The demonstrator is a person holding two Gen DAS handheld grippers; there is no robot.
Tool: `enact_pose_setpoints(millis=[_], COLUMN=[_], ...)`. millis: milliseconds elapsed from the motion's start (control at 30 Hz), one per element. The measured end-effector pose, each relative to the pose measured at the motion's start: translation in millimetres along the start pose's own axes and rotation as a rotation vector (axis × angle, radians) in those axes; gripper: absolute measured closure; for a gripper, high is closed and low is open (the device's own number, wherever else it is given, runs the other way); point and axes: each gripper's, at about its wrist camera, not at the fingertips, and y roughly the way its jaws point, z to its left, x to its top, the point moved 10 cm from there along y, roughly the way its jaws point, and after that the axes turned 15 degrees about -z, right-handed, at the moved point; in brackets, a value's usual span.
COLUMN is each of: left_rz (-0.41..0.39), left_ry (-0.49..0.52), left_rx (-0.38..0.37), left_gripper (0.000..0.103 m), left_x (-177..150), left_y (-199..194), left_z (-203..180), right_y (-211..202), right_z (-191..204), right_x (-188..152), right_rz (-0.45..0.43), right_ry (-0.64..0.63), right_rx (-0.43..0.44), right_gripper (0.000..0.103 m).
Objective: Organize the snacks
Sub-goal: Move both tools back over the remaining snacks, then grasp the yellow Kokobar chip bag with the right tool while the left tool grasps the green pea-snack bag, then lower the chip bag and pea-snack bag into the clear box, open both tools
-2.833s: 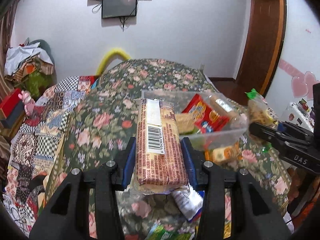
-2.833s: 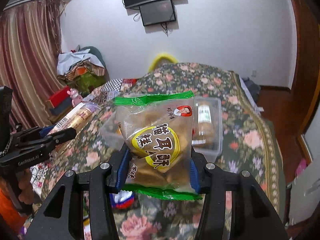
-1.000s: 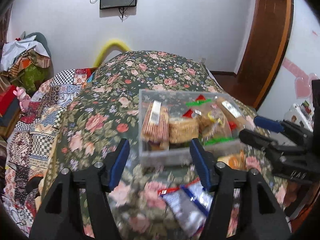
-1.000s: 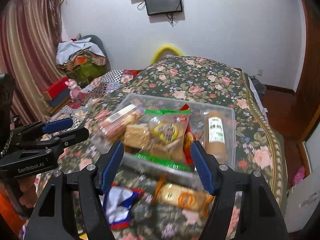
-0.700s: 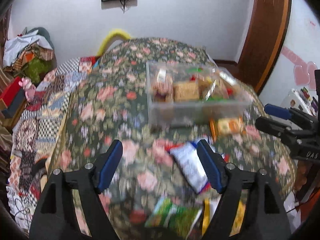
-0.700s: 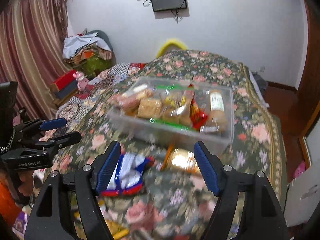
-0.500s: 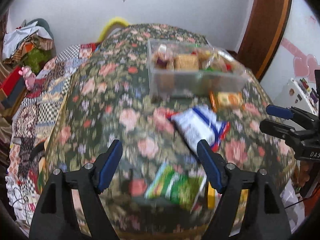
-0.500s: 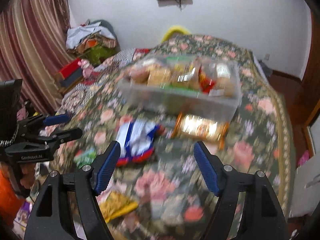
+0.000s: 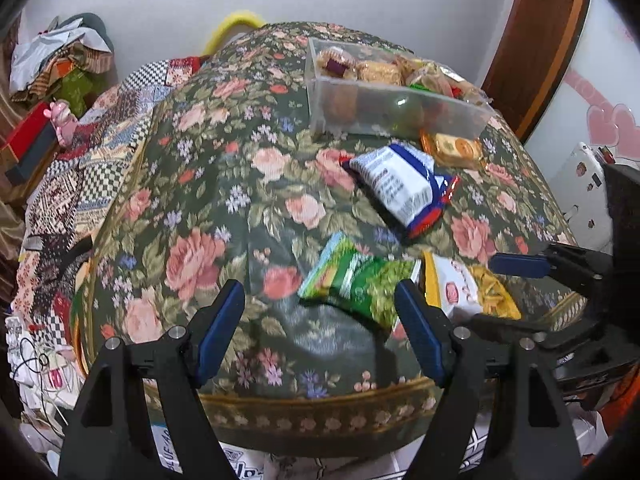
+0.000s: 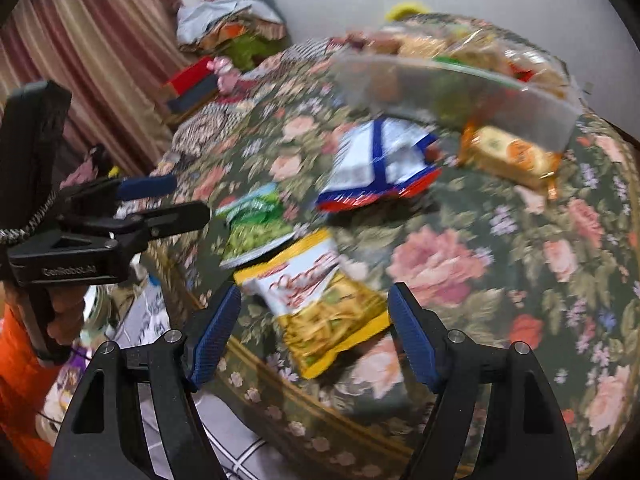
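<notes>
A clear plastic box point(image 9: 400, 108) with several snacks in it stands at the far side of the floral table point(image 9: 224, 200). Loose on the cloth lie a white and blue packet point(image 9: 400, 188), an orange biscuit pack point(image 9: 456, 148), a green packet point(image 9: 360, 280) and a yellow and white packet point(image 10: 324, 300). My left gripper point(image 9: 320, 328) is open and empty, low over the table's near edge, with the green packet just ahead. My right gripper point(image 10: 312, 328) is open and empty, with the yellow packet between its fingers' line. Each gripper shows in the other's view.
The table's near edge has a gold border point(image 9: 320, 396). A pile of clothes point(image 9: 60, 64) and red boxes point(image 9: 24, 144) lie at the left beyond a patchwork cloth. A brown door frame point(image 9: 536, 40) stands at the right. The right wrist view is blurred.
Both grippers let go of their snacks into the box, then pulled back and down towards the table's near edge. The loose packets are now close in front of them.
</notes>
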Motion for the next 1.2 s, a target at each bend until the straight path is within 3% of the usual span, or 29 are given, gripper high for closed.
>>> enact_pose_setpoints(millis=[133,200,433,600,700,767,900,1200], left_rz=[0.025,0.037,0.063,0.103,0.078,0.063,0.041,0.005], left_ry=[0.003,0.006,0.014,0.007,0.004,-0.009,-0.017,-0.067], left_rx=[-0.008,-0.019,-0.047,-0.069,-0.052,-0.046,-0.037,-0.038], left_gripper=[0.026,0.026,0.025,0.025,0.025,0.028,0.049,0.053], left_x=[-10,-13,-16,-25,-23,-20,-17,7], left_y=[5,10,33,52,58,60,58,51], left_z=[-2,-6,-19,-28,-27,-26,-22,-20], right_y=[18,20,21,13,6,2,-8,-34], right_z=[-13,-18,-32,-38,-45,-50,-58,-74], right_x=[-6,-5,4,5,5,7,12,41], right_rz=[0.021,0.014,-0.005,-0.031,-0.046,-0.058,-0.085,-0.180], right_ry=[-0.044,-0.004,0.012,0.049,0.076,0.090,0.122,0.132], right_rx=[-0.077,-0.061,-0.072,-0.064,-0.072,-0.087,-0.095,-0.134], right_gripper=[0.030,0.030,0.051,0.056,0.058,0.059,0.059,0.059])
